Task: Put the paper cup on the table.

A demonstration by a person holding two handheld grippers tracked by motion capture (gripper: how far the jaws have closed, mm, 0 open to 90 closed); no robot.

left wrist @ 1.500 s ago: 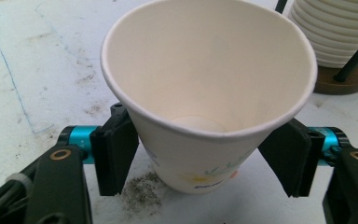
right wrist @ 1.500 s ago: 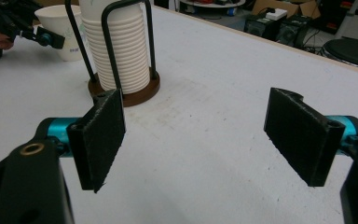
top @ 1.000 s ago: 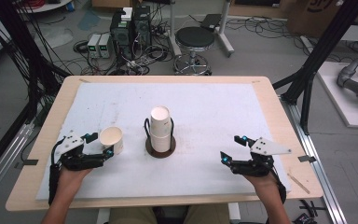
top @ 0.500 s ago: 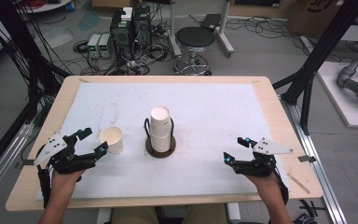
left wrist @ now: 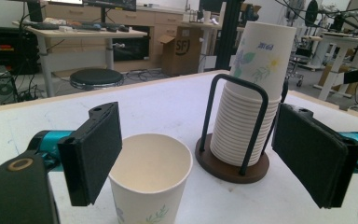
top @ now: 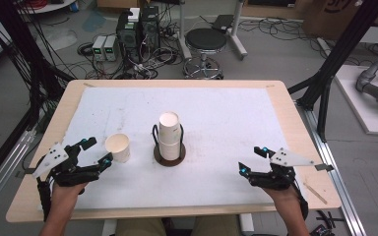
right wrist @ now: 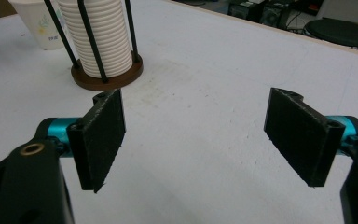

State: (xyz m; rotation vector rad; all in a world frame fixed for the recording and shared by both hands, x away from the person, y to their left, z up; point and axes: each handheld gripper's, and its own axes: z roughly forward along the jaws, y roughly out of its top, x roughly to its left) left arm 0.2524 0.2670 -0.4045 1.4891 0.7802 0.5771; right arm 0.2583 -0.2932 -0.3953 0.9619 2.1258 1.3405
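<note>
In the left gripper view, the paper cup (left wrist: 149,175) ran off the bottom edge, so its base was unseen, and one black pad (left wrist: 92,154) covered its near rim. In the right gripper view, the stack of cups (right wrist: 100,35) and its wire holder (right wrist: 106,74) were cut off at the top.
</note>
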